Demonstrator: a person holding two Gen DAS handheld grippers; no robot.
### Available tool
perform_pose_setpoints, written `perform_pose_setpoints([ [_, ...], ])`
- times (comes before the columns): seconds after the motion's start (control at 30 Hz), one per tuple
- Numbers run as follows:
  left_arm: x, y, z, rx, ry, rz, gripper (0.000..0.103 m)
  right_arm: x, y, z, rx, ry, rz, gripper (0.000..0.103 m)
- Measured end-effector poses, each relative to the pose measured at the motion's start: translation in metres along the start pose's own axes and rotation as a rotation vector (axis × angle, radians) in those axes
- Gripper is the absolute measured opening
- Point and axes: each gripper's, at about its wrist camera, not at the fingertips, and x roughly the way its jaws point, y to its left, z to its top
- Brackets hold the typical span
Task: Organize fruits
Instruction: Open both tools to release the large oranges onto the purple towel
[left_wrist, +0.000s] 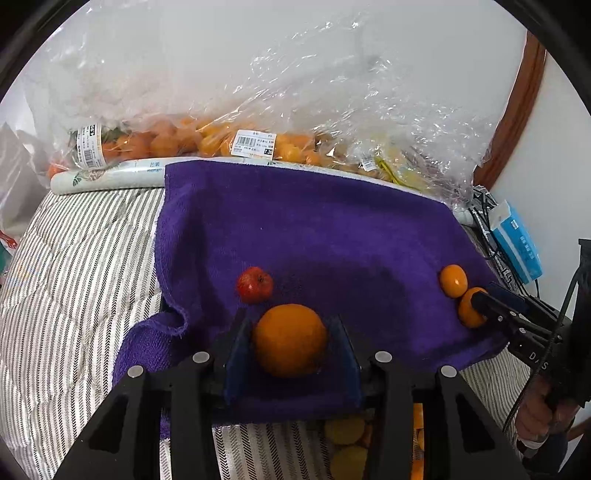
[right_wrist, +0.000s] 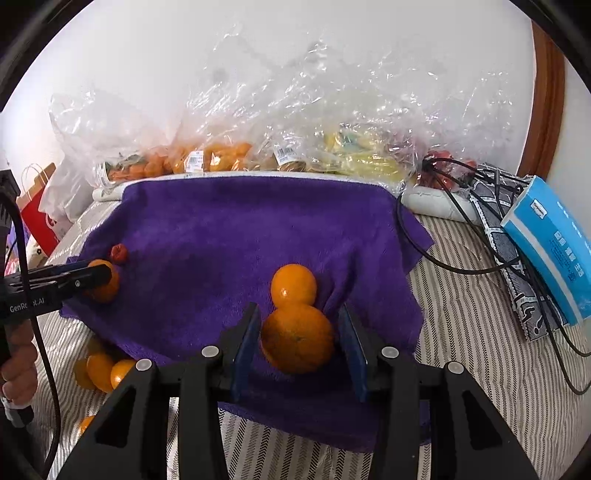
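**Desk:** What does the left wrist view show?

**Photographer:** The left gripper (left_wrist: 290, 319) angles down over a purple towel (left_wrist: 314, 229) spread on striped bedding (left_wrist: 74, 258). Its blue pads sit close against both sides of a big orange (left_wrist: 290, 339), which rests on the towel's near edge; the jaws are narrowed around it, gripping it. A small red fruit (left_wrist: 255, 284) lies just beyond and to the left of the orange, apart from it. Clear plastic bags of fruit (left_wrist: 221, 142) line the wall at the back.

**Desk:** And the right wrist view?

**Photographer:** Same pose on the towel's other side. The right gripper (right_wrist: 298, 311) is narrowed around a near orange (right_wrist: 297, 338), a pad hard by each flank, the fruit sitting on the towel. A second orange (right_wrist: 293, 284) touches it from behind. At the far left, the other gripper reaches in from the side with its orange at its tips, and a hand (right_wrist: 18, 369) holds its handle. A blue box (right_wrist: 550, 243) and black cables (right_wrist: 443, 258) lie on the bedding to the right. A few loose oranges (right_wrist: 103, 369) sit off the towel at lower left.
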Motion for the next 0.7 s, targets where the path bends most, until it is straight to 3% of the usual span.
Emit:
perform_pose_setpoints([
  [0.27, -0.008, -0.003, 0.001, 0.007, -0.017, -0.014, 0.049, -0.014, 0.001, 0.003, 0.023, -0.078, 0.011, 0.054],
  [0.6, -0.031, -0.014, 0.002, 0.029, -0.061, -0.029, 0.049, -0.035, -0.002, 0.006, 0.089, -0.112, -0.03, 0.054],
  [0.7, -0.042, -0.02, 0.003, 0.054, -0.071, 0.015, 0.049, -0.054, 0.003, 0.003, 0.112, -0.132, -0.064, 0.054],
])
